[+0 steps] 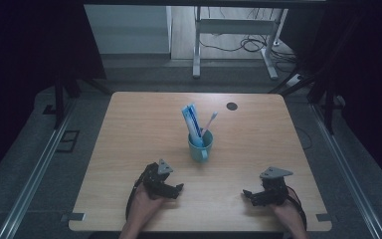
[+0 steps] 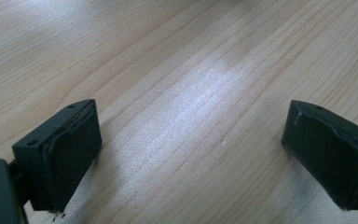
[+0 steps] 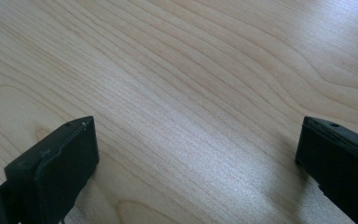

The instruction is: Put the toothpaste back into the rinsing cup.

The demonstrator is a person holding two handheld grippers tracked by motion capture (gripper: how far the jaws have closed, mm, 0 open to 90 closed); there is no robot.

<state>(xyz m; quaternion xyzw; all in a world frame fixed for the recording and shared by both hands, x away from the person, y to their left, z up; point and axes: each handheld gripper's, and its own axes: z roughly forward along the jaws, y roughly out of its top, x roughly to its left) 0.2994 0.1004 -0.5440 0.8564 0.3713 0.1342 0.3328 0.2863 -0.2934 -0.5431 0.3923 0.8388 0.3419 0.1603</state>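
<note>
- Both released: my left hand-held gripper (image 1: 173,189) and right hand-held gripper (image 1: 251,195) rest near-side of the cup (image 1: 200,146).
- Risk: a clumsy reach tips the cup, spilling toothpaste (image 1: 191,121) and toothbrush (image 1: 210,121).

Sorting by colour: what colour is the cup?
Teal cup, clearest in the high view.

— What is the left gripper (image 2: 191,154) showing along its jaws?

— They are standing wide apart, one rising at the lower left, the other at the lower right, with nothing between them.

— And underneath?

— The wooden table (image 2: 177,70) is lying just below, its pale grain running diagonally, a soft sheen glowing between the black pads (image 2: 74,158).
</note>
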